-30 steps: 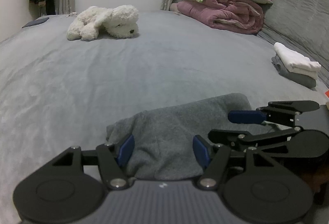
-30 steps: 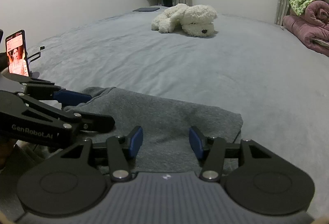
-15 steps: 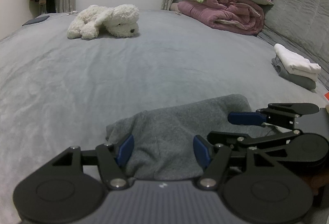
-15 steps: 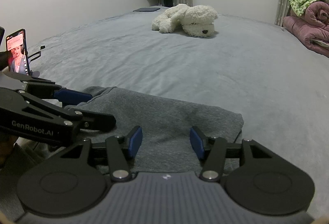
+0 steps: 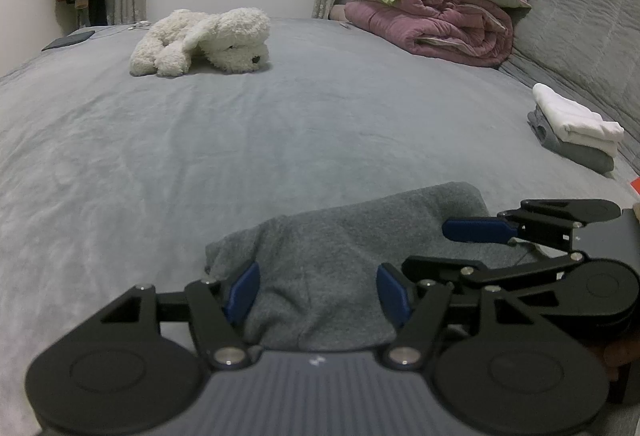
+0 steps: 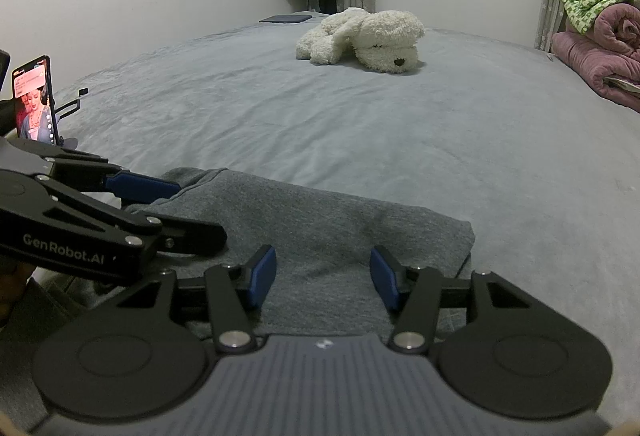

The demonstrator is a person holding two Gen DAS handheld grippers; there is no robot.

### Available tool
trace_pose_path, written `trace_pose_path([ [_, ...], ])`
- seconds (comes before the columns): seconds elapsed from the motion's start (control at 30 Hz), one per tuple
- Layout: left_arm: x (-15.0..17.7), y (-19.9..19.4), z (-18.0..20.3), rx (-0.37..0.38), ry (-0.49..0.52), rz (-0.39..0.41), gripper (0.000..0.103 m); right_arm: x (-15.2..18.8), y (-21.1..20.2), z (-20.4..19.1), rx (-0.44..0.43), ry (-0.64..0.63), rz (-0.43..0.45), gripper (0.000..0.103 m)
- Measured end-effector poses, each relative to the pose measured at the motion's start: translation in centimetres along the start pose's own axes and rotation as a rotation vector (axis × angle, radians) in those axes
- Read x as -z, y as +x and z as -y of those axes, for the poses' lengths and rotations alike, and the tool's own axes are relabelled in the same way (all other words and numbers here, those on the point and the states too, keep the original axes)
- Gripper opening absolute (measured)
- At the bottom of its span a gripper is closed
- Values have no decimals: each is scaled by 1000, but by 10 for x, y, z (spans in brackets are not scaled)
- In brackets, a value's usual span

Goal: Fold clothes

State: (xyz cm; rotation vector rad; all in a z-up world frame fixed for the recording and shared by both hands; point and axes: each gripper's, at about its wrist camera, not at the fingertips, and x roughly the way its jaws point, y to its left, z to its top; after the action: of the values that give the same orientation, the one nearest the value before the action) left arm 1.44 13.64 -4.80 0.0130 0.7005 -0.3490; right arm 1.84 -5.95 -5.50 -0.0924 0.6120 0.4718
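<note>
A grey garment (image 5: 340, 248) lies folded into a rectangle on the grey bed near its front edge; it also shows in the right wrist view (image 6: 320, 228). My left gripper (image 5: 318, 296) is open, its jaws over the garment's near left part, holding nothing. My right gripper (image 6: 323, 278) is open over the garment's near right part, holding nothing. Each gripper shows in the other's view: the right one (image 5: 480, 248) at the garment's right side, the left one (image 6: 156, 204) at its left side.
A white plush dog (image 5: 204, 40) lies far back on the bed (image 5: 280, 140). Rolled pink and green quilts (image 5: 436, 12) sit at the back right. A folded white and grey stack (image 5: 576, 128) lies at right. A lit phone (image 6: 34, 100) stands at left.
Almost nothing: both grippers stay open over the garment, with only a slight drift of the views. The garment has not moved.
</note>
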Motion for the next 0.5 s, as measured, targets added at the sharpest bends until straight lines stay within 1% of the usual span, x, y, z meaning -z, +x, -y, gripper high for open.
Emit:
trace_pose_path([
  [0.5,0,0,0,0,8,-5,67,0,0,-1,-1,-1,1,58],
])
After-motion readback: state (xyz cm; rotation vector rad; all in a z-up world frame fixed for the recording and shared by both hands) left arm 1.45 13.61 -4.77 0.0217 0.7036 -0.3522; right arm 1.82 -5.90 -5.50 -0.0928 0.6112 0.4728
